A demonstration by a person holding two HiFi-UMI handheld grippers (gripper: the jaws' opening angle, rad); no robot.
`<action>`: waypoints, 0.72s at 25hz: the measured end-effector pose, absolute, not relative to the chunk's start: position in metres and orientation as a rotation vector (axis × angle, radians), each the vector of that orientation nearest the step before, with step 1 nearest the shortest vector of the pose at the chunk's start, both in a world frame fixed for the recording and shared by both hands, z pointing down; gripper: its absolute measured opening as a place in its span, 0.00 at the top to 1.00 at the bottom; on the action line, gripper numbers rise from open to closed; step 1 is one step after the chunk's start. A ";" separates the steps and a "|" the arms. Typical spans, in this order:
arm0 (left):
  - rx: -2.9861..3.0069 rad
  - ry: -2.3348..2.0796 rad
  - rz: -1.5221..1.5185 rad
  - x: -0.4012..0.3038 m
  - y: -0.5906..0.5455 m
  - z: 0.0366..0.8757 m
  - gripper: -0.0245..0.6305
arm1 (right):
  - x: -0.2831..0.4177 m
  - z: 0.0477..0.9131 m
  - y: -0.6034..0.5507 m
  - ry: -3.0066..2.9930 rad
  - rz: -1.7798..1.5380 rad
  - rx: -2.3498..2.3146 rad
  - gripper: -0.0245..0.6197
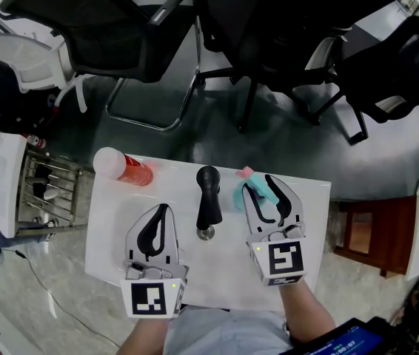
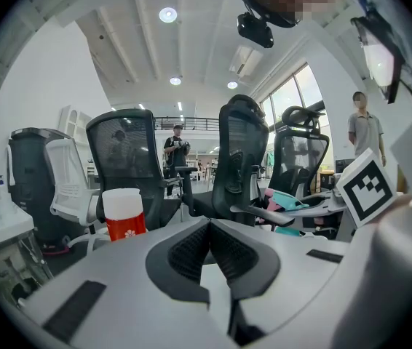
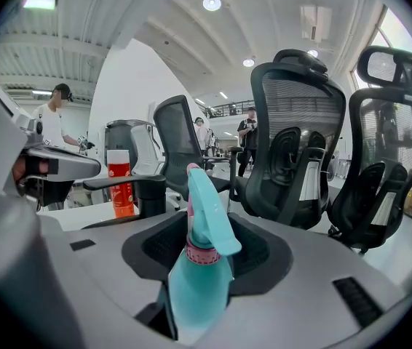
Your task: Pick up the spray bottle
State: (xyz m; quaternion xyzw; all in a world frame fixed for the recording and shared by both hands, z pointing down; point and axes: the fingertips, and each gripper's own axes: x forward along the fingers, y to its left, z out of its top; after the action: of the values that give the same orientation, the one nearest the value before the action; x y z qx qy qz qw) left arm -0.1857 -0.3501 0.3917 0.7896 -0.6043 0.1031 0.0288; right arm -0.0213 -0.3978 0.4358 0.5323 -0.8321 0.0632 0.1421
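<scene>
Head view, bottle: The teal spray bottle (image 1: 252,192) stood on the white table (image 1: 113,228), near its far edge, with a pink bit at its top.
Head view, right gripper: The right gripper (image 1: 260,185) had its jaws apart, one on each side of the bottle.
Head view, left gripper: The left gripper (image 1: 163,209) lay on the table with its jaws closed together and nothing in them.
Head view, other things: A black handle (image 1: 209,198) stood between the two grippers, and a red can (image 1: 124,167) with a white cap was at the far left corner.
Left gripper view: The left gripper (image 2: 207,227) had its pads meeting at the tips, with nothing in them. The red can (image 2: 124,213) was ahead on the left.
Right gripper view: The spray bottle (image 3: 195,267) stood upright between the jaws of the right gripper (image 3: 206,227). I could not see the pads squeeze it yet.
How it may handle: It looked like thin plastic, so likely light, smooth and a bit slippery. A hard squeeze could dent it.
Where to hold: The round body under the pink ring seemed best. The trigger top was thin and could tip.
</scene>
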 end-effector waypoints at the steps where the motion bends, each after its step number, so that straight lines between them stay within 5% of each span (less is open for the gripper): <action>1: 2.435 -1.864 0.319 -0.186 -0.350 0.392 0.94 | -0.022 0.436 -0.398 -2.403 0.182 1.532 0.68; 18: 2.430 -1.867 0.303 -0.183 -0.349 0.390 0.94 | -0.021 0.432 -0.401 -2.432 0.129 1.554 0.72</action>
State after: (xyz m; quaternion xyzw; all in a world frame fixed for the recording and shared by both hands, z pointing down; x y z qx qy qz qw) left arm -0.1829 -0.3494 0.3901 0.7887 -0.6060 0.0983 0.0313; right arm -0.0211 -0.4011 0.4316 0.5335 -0.8351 0.0443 0.1261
